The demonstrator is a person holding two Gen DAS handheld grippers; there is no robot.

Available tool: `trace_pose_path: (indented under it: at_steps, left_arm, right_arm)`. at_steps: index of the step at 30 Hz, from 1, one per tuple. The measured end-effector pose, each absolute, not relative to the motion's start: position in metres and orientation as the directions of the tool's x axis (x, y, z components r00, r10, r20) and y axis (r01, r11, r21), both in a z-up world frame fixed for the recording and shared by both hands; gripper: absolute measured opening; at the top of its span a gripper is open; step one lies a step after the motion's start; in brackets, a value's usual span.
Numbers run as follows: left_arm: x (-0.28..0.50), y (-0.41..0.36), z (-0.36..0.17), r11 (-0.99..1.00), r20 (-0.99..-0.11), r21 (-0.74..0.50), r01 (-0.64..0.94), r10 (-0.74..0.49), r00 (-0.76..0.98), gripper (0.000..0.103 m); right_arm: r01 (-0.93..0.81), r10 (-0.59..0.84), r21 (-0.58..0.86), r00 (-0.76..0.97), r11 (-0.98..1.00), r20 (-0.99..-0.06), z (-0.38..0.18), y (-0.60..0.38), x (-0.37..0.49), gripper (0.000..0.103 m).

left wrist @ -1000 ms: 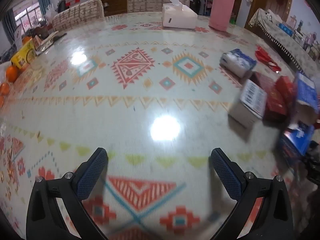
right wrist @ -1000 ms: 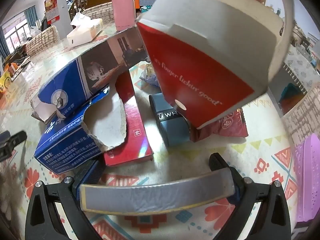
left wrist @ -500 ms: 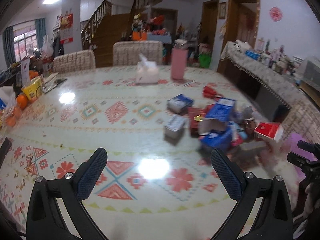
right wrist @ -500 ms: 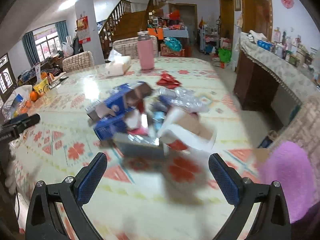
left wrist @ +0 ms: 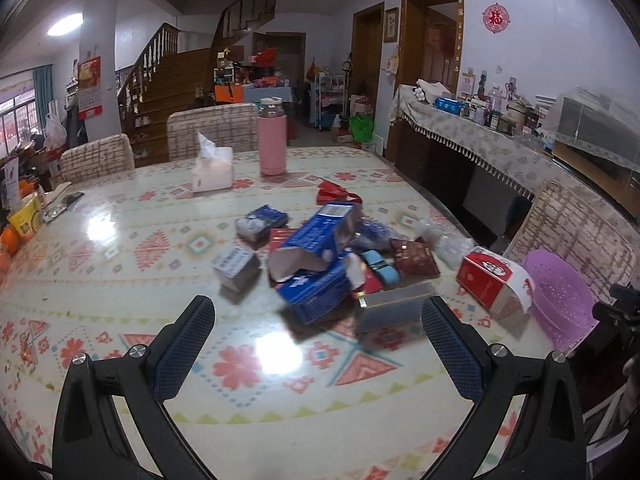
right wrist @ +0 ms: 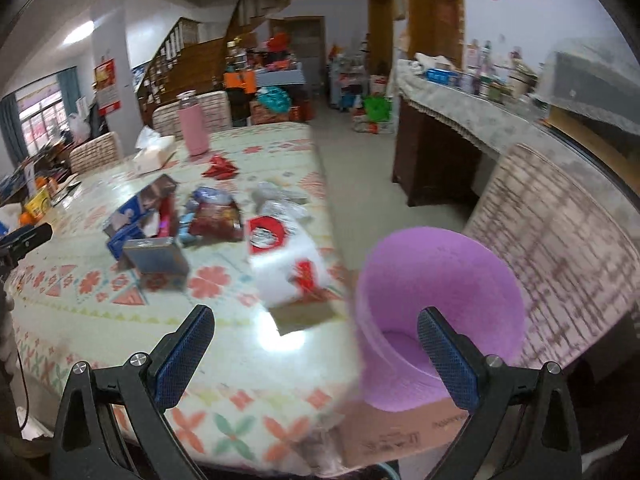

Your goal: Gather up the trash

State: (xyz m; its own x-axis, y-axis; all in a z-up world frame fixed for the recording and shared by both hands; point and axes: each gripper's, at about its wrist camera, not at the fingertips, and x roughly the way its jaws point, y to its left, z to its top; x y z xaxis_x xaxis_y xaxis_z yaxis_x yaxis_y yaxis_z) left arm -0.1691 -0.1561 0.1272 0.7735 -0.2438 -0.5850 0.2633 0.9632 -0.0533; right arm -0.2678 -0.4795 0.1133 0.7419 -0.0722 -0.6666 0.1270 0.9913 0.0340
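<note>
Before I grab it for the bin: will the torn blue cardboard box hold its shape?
Probably not: the torn blue cardboard box gapes open at one ragged end, so it likely crushes under a squeeze. It looks empty, so light, and leans on other trash, so may slide.

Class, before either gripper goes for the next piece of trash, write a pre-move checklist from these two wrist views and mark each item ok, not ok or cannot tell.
1. Left gripper jaws open, nothing held: ok.
2. Right gripper jaws open, nothing held: ok.
3. Purple perforated plastic basket open side up: ok.
4. Basket free of earlier trash: cannot tell, inside partly hidden.
5. Grey flat cardboard box lying apart at the pile's near edge: ok.
6. Right wrist view sharp enough to aim: not ok, blurred.
</note>
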Motion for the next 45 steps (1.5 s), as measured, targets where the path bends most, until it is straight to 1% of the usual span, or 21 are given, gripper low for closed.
trace_pose_path:
  at_steps: [6, 8, 11, 17, 19, 23, 25, 30, 33, 35, 38, 42, 45]
  left_arm:
    - [-0.173, -0.169, 0.124, 0.965, -0.592, -0.036, 0.262, -0.231, 0.772, 0.103]
    - [-0.177, -0.17, 0.125, 0.965, -0.583, -0.036, 0.259, -0.231, 0.779, 0.103]
    - [-0.183, -0.169, 0.126, 0.968, -0.567, -0.017, 0.25, -0.215, 0.795, 0.103]
    - [-0.19, -0.158, 0.122, 0.972, -0.569, -0.004, 0.235, -0.195, 0.799, 0.103]
    - [-0.193, -0.152, 0.121, 0.976, -0.56, 0.005, 0.216, -0.176, 0.81, 0.103]
    - [-0.199, -0.137, 0.119, 0.982, -0.56, -0.019, 0.188, -0.166, 0.812, 0.103]
    - [-0.2, -0.132, 0.118, 0.984, -0.56, -0.021, 0.176, -0.158, 0.814, 0.103]
    - [-0.208, -0.124, 0.114, 0.99, -0.55, 0.022, 0.142, -0.106, 0.828, 0.103]
    - [-0.212, -0.121, 0.109, 0.992, -0.546, 0.045, 0.122, -0.077, 0.834, 0.103]
    - [-0.213, -0.119, 0.107, 0.992, -0.55, 0.049, 0.119, -0.072, 0.832, 0.103]
    - [-0.216, -0.115, 0.101, 0.993, -0.56, 0.054, 0.108, -0.059, 0.826, 0.103]
    - [-0.217, -0.109, 0.097, 0.994, -0.572, 0.049, 0.096, -0.051, 0.819, 0.103]
    - [-0.22, -0.105, 0.095, 0.995, -0.579, 0.05, 0.089, -0.044, 0.814, 0.103]
  right_arm:
    - [0.152, -0.082, 0.058, 0.771, 0.987, -0.631, 0.112, -0.5, -0.284, 0.103]
    - [0.145, -0.077, 0.063, 0.788, 0.987, -0.611, 0.113, -0.5, -0.286, 0.103]
    - [0.136, -0.06, 0.08, 0.794, 0.988, -0.605, 0.115, -0.497, -0.285, 0.103]
    - [0.119, -0.026, 0.124, 0.817, 0.985, -0.575, 0.117, -0.475, -0.283, 0.103]
    - [0.117, -0.018, 0.136, 0.817, 0.984, -0.577, 0.115, -0.463, -0.279, 0.103]
    - [0.094, 0.039, 0.197, 0.812, 0.976, -0.582, 0.107, -0.44, -0.271, 0.103]
    - [0.095, 0.042, 0.204, 0.814, 0.974, -0.579, 0.104, -0.428, -0.269, 0.103]
    - [0.098, 0.029, 0.205, 0.839, 0.974, -0.544, 0.1, -0.401, -0.274, 0.103]
    - [0.104, -0.012, 0.164, 0.876, 0.981, -0.482, 0.099, -0.389, -0.284, 0.103]
    - [0.102, -0.021, 0.139, 0.871, 0.985, -0.491, 0.094, -0.382, -0.284, 0.103]
    - [0.094, 0.005, 0.163, 0.854, 0.982, -0.521, 0.086, -0.378, -0.282, 0.103]
    - [0.117, -0.019, 0.146, 0.839, 0.982, -0.544, 0.08, -0.37, -0.283, 0.103]
    - [0.115, -0.007, 0.153, 0.819, 0.981, -0.574, 0.075, -0.365, -0.283, 0.103]
